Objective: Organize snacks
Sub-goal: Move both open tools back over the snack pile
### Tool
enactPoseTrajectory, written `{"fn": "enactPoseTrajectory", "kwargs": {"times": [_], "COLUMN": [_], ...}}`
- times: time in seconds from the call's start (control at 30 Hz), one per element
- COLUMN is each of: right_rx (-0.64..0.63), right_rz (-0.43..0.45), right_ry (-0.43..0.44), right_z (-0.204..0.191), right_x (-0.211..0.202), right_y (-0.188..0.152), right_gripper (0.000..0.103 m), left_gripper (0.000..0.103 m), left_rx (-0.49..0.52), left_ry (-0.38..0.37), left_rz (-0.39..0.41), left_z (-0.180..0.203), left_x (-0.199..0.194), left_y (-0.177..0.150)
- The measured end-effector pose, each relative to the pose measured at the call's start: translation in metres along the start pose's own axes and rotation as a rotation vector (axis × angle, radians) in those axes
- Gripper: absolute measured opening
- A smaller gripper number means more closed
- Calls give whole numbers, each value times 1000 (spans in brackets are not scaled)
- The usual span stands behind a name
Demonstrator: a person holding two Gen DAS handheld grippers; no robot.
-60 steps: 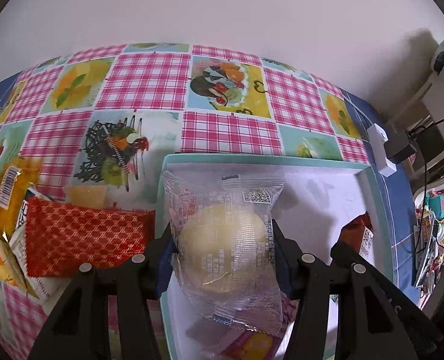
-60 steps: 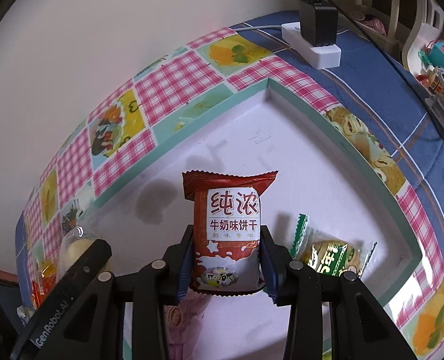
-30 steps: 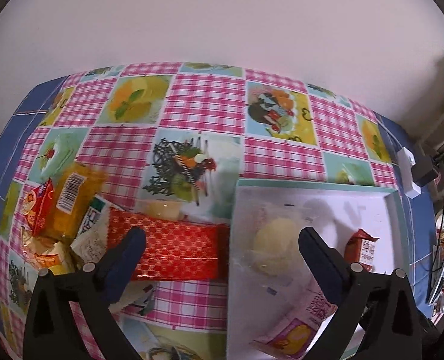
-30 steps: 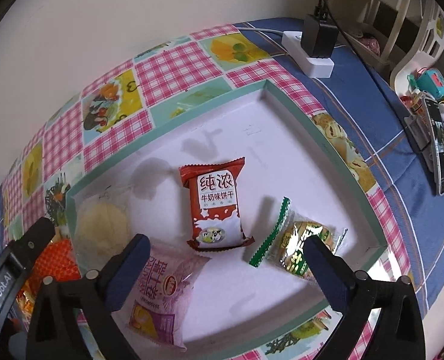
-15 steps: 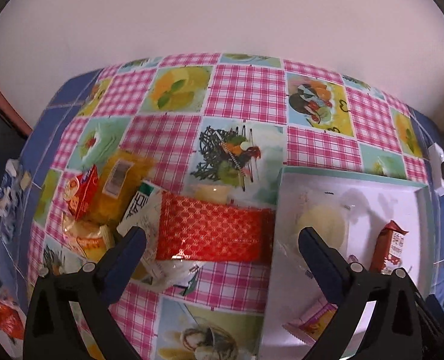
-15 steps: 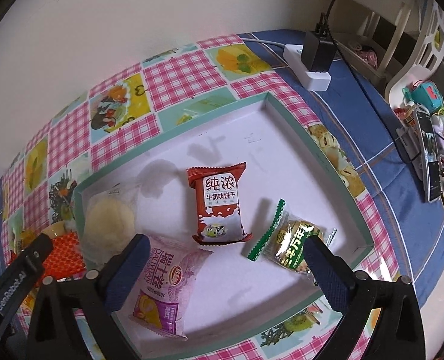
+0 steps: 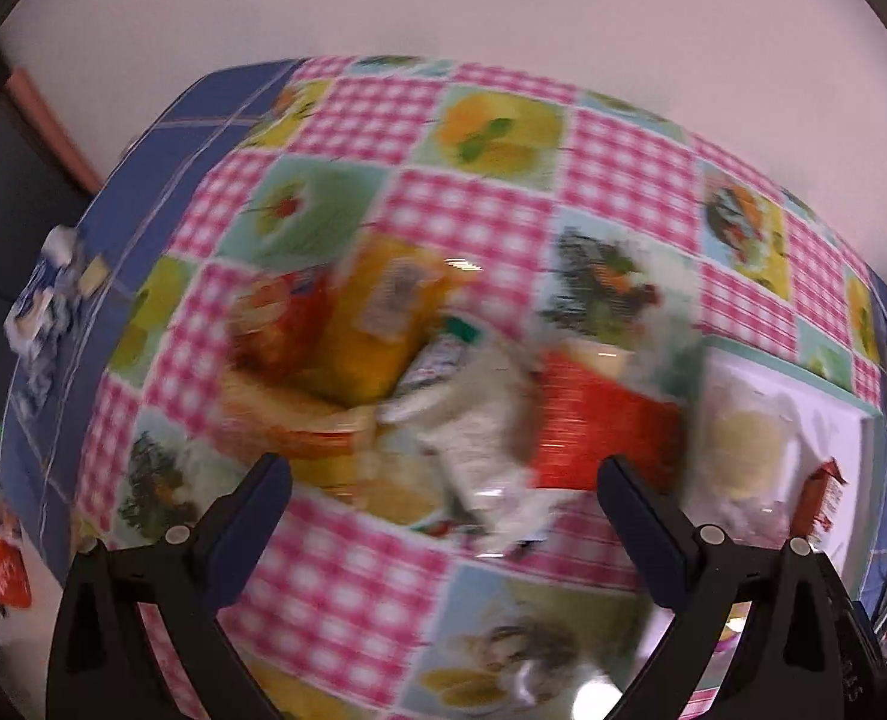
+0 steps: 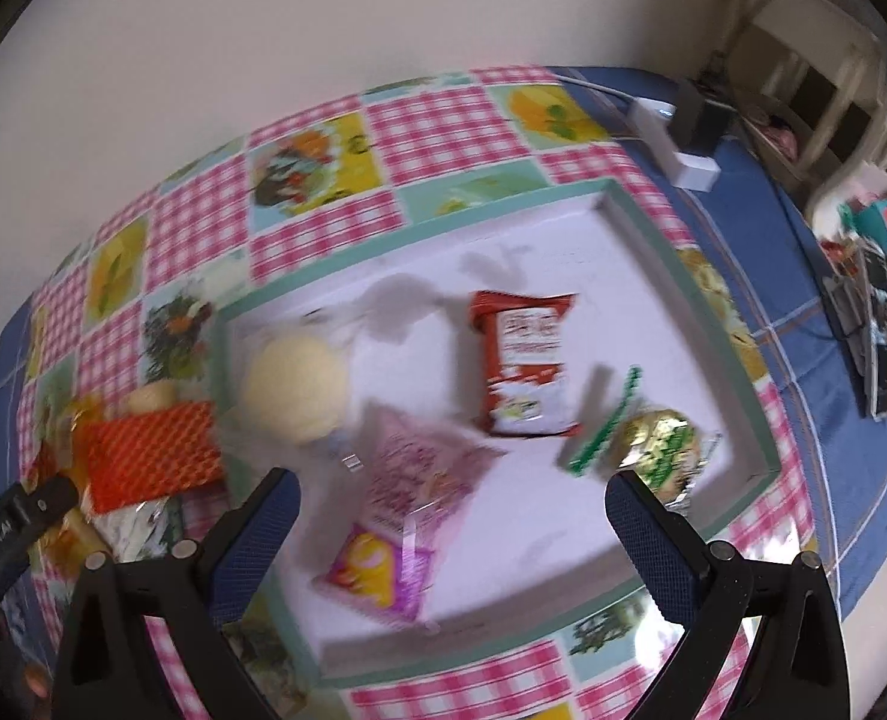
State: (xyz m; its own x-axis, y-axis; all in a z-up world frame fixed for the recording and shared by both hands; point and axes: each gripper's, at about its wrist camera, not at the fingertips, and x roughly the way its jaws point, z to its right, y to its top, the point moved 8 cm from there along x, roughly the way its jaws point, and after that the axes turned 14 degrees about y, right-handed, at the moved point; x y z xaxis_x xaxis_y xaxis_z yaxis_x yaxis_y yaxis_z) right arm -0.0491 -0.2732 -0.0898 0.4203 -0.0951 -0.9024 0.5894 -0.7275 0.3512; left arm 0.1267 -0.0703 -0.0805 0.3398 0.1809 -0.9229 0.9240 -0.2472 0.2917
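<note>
Plain off-white wall [image 8: 215,60] right behind table, no windows showing. Table [image 7: 473,180] covered in pink gingham cloth with fruit-picture squares, blue border at edges. White power strip [image 8: 677,144] with black plug on far right corner. Pale chair [image 8: 827,60] past it, cluttered stuff nearby, pretty blurry. Soft even light.

A home: a checked tablecloth [image 8: 443,120] against a plain wall [image 8: 263,30], power strip [image 8: 683,144] at the table's corner.
</note>
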Motion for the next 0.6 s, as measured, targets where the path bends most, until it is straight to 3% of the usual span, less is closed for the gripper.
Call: {"fn": "enactPoseTrajectory", "kwargs": {"times": [0.6], "right_rx": [-170], "right_rz": [-67], "right_ry": [170], "right_z": [-113], "right_x": [16], "right_y": [-32], "right_gripper": [103], "left_gripper": [101], "left_rx": [-263], "left_ry": [-32], "left_rz": [-10], "left_z": [-122], "left_x": [11], "left_y": [0]}}
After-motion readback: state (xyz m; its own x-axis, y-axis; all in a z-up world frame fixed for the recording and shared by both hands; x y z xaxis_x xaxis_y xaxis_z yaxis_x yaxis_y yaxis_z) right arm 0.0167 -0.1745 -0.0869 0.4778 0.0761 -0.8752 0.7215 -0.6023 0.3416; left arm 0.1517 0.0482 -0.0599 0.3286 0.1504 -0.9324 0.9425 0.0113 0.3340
